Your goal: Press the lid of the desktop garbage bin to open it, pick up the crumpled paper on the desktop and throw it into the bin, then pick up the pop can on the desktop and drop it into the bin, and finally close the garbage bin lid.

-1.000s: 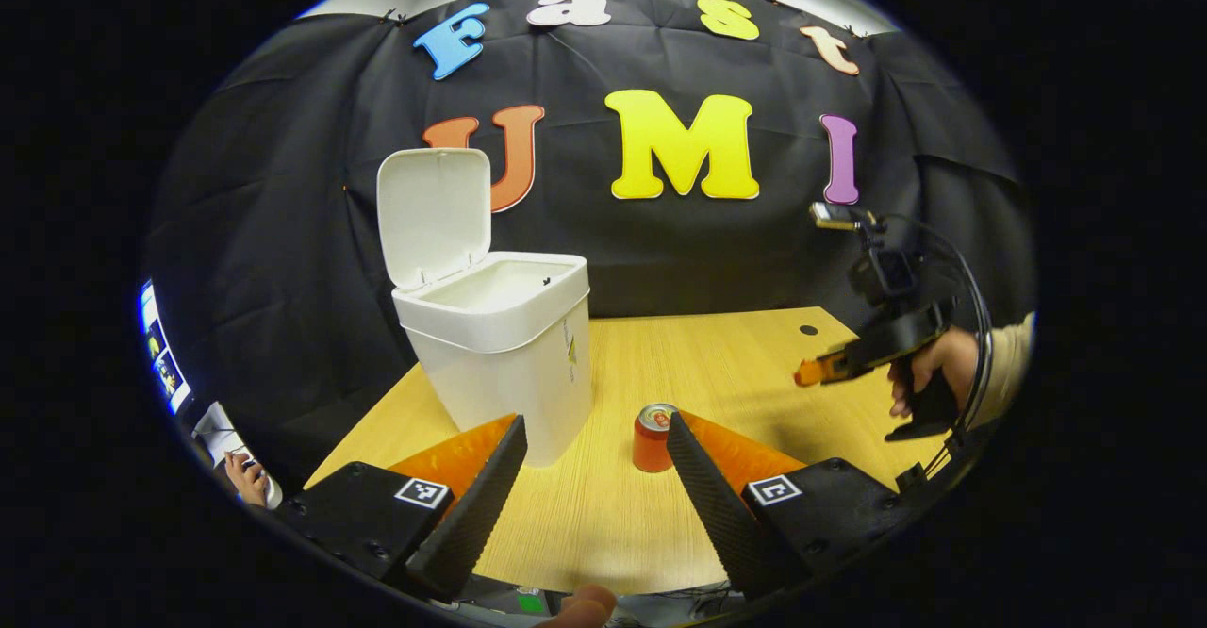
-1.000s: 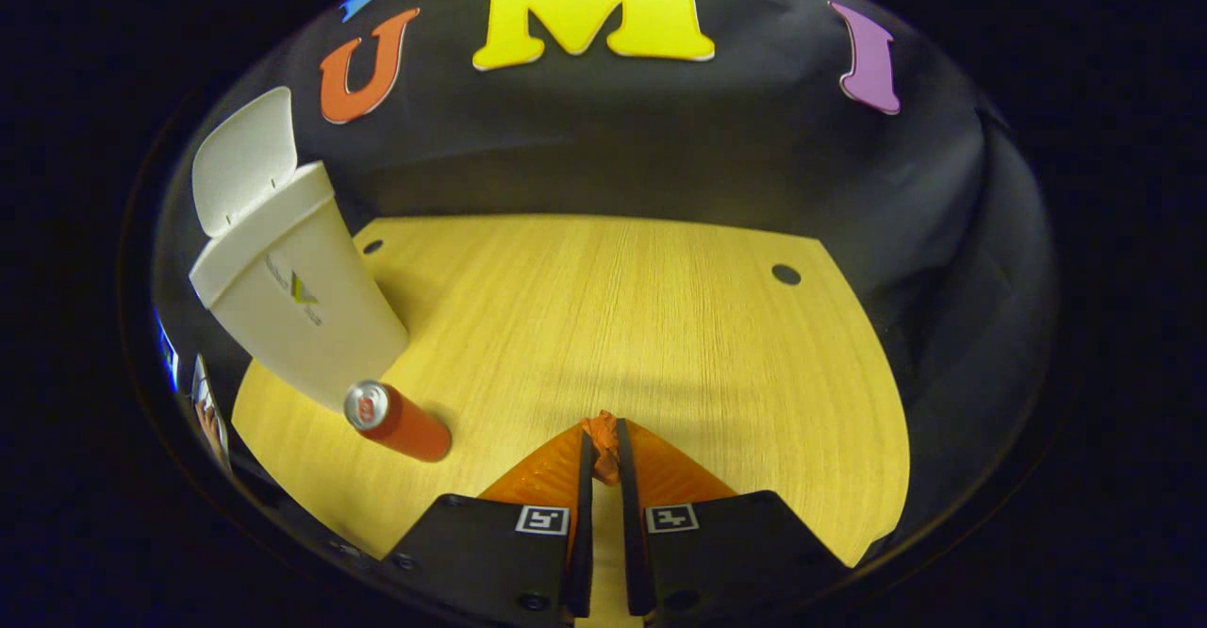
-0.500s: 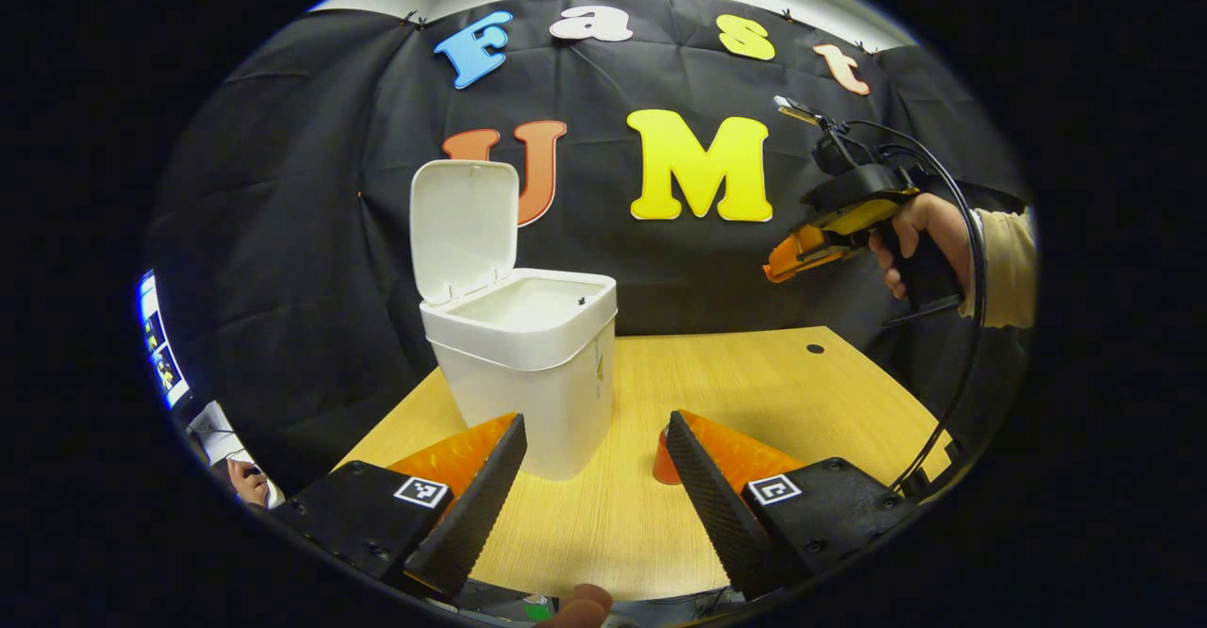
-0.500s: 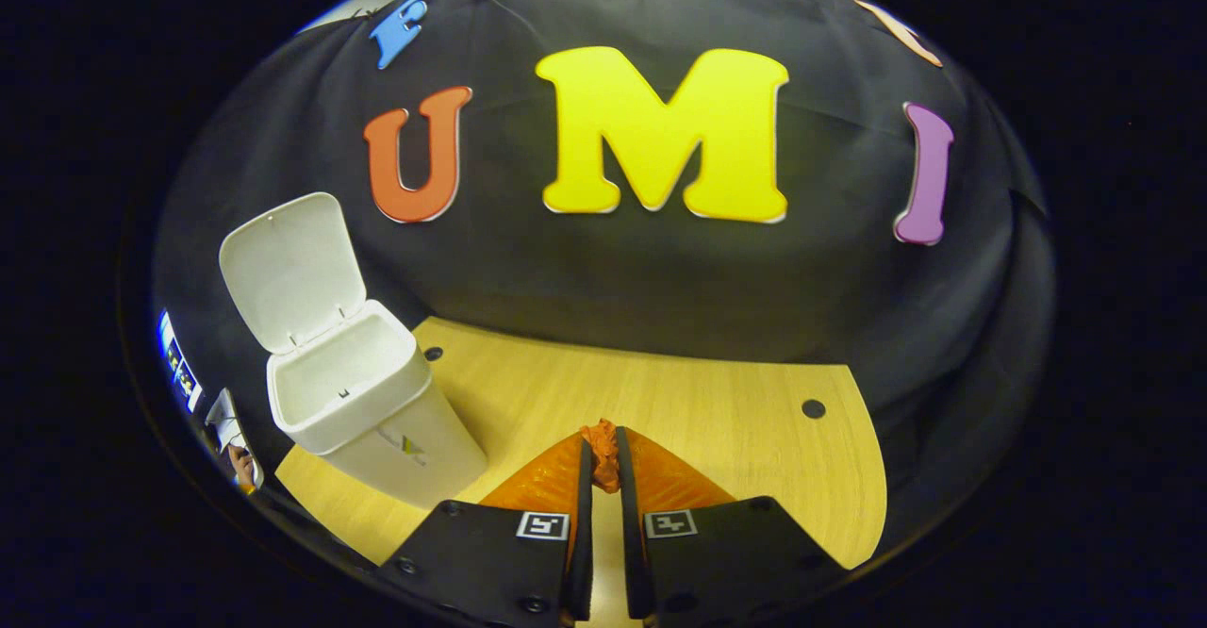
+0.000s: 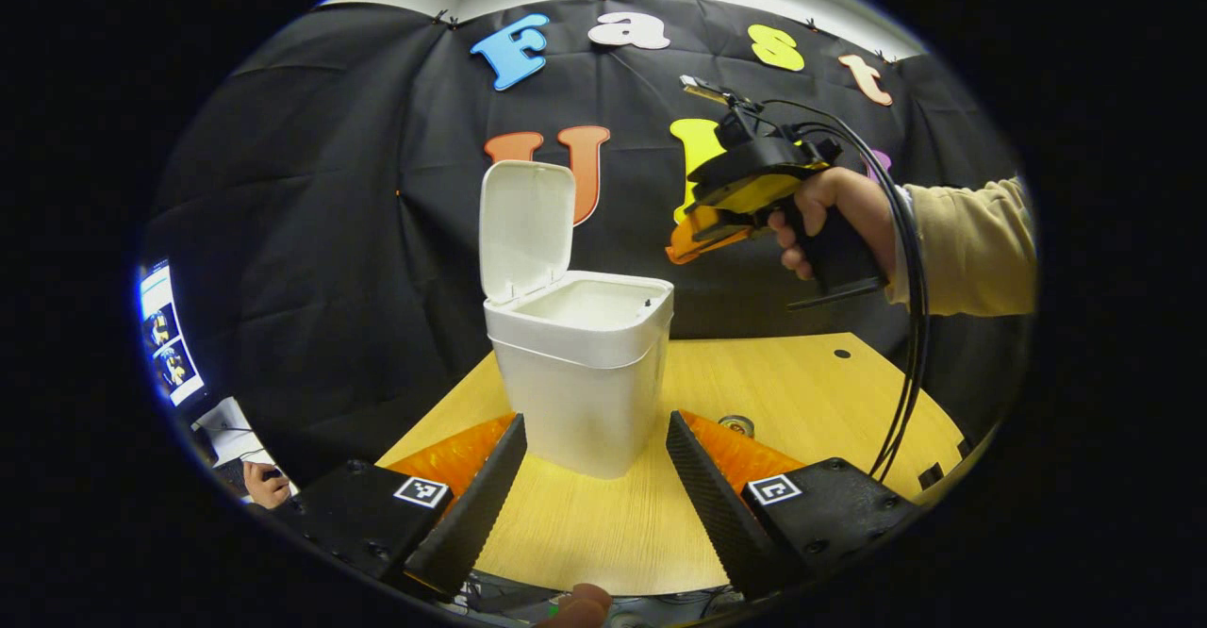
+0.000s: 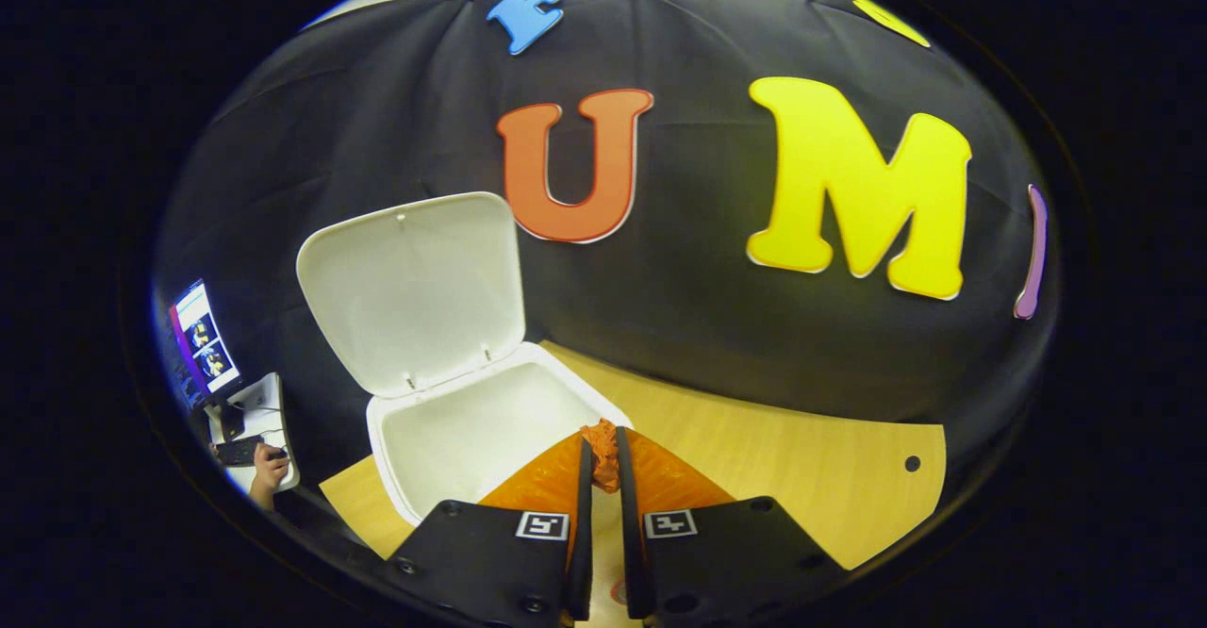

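Observation:
The white garbage bin (image 5: 580, 373) stands on the wooden desk (image 5: 603, 534) with its lid (image 5: 525, 218) tipped up and back. My left gripper (image 5: 595, 421) is open, low in front of the bin, its fingers framing the bin's base. Just past its right finger peeks the top of the pop can (image 5: 736, 425). A hand holds my right gripper (image 5: 681, 249) in the air, up and to the right of the bin's mouth. In the right gripper view, that gripper (image 6: 602, 439) is shut on the crumpled orange paper (image 6: 600, 455), over the near right rim of the open bin (image 6: 453, 439).
A monitor (image 5: 160, 326) and another person's hand (image 5: 264, 485) show off the desk's left side. The right gripper's black cable (image 5: 907, 326) hangs down over the desk's right part. A small hole (image 5: 835, 354) marks the desk's far right.
The right gripper has risen and swung left with the paper until it is over the bin's edge. The left gripper has shifted so the bin sits between its fingers, hiding most of the can.

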### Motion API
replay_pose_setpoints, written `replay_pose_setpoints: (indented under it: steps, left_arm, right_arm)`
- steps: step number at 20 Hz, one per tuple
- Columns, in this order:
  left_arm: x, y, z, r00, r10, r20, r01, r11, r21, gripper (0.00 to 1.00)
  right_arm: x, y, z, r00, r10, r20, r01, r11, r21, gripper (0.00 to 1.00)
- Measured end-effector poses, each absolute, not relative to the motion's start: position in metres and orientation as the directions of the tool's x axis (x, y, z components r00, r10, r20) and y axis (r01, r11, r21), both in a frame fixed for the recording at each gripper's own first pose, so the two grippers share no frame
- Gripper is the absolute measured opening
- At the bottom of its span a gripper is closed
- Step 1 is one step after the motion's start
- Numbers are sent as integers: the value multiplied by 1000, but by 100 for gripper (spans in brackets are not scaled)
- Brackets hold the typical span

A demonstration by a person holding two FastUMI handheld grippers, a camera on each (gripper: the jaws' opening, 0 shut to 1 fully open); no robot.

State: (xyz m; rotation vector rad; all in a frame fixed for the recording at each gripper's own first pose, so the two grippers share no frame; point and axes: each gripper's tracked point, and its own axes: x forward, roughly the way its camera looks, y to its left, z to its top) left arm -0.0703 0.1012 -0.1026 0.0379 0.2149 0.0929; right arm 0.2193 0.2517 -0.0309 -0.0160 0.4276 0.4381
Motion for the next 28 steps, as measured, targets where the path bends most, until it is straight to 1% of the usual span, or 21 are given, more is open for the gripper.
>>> replay_pose_setpoints:
  steps: [1, 2, 6, 7, 8, 9, 10, 11, 12, 14, 15, 16, 17, 18, 19, 20, 21, 24, 28]
  left_arm:
    - [-71, 105, -104, 972, 95, -214, -87, 995, 47, 99]
    - [-73, 107, -104, 972, 96, -215, -87, 995, 52, 99]
    - [-80, 116, -119, 965, 102, -243, -85, 993, 81, 99]
    - [-83, 120, -123, 963, 105, -246, -86, 992, 88, 99]
    - [-86, 121, -126, 962, 106, -250, -86, 992, 88, 99]
    - [-86, 120, -128, 961, 105, -258, -86, 993, 84, 99]
    - [-86, 120, -130, 959, 104, -263, -86, 993, 78, 99]
    - [-87, 120, -131, 959, 101, -265, -84, 994, 74, 99]
    - [-87, 119, -133, 958, 97, -269, -80, 994, 73, 99]
    - [-85, 118, -133, 960, 93, -265, -74, 994, 80, 99]
    - [-83, 116, -134, 961, 87, -263, -69, 995, 77, 99]
    - [-81, 114, -134, 961, 80, -264, -62, 995, 74, 99]
    - [-79, 111, -135, 962, 72, -263, -54, 996, 75, 99]
    - [-76, 109, -136, 962, 66, -266, -46, 996, 81, 99]
    - [-73, 106, -138, 962, 60, -267, -38, 996, 86, 99]
    - [-68, 101, -140, 962, 46, -268, -25, 996, 84, 99]
    - [-64, 94, -143, 962, 31, -270, -9, 997, 81, 99]
    - [-48, 76, -152, 961, -9, -276, 26, 998, 61, 99]
    - [-21, 46, -168, 958, -54, -280, 75, 995, 63, 99]
  right_arm:
    - [218, 269, -35, 805, 429, -410, -436, 896, 82, 14]
    - [217, 285, -38, 794, 447, -413, -455, 886, 85, 20]
    - [218, 314, -60, 773, 453, -443, -471, 879, 75, 20]
    - [217, 319, -66, 765, 458, -453, -475, 876, 85, 22]
    - [218, 321, -71, 763, 451, -462, -470, 879, 83, 35]
    - [217, 320, -76, 761, 451, -467, -469, 879, 87, 32]
    - [216, 321, -77, 756, 454, -471, -467, 879, 97, 34]
    - [217, 320, -79, 759, 450, -471, -459, 882, 103, 40]
    - [216, 320, -78, 756, 456, -469, -459, 881, 116, 59]
    - [214, 317, -70, 757, 470, -455, -456, 878, 147, 78]
    - [210, 314, -64, 759, 479, -442, -456, 875, 165, 82]
    - [207, 310, -55, 760, 491, -425, -460, 869, 181, 88]
    - [200, 304, -44, 762, 505, -405, -470, 862, 191, 90]
    - [196, 293, -31, 779, 498, -381, -465, 866, 182, 89]
    - [191, 282, -18, 795, 497, -349, -462, 868, 182, 92]
    - [184, 270, -6, 807, 492, -326, -458, 871, 180, 97]
    - [177, 256, 3, 816, 490, -306, -456, 872, 178, 97]
    - [159, 201, 26, 863, 436, -256, -410, 900, 152, 97]
    - [140, 106, 23, 926, 298, -231, -281, 954, 106, 97]
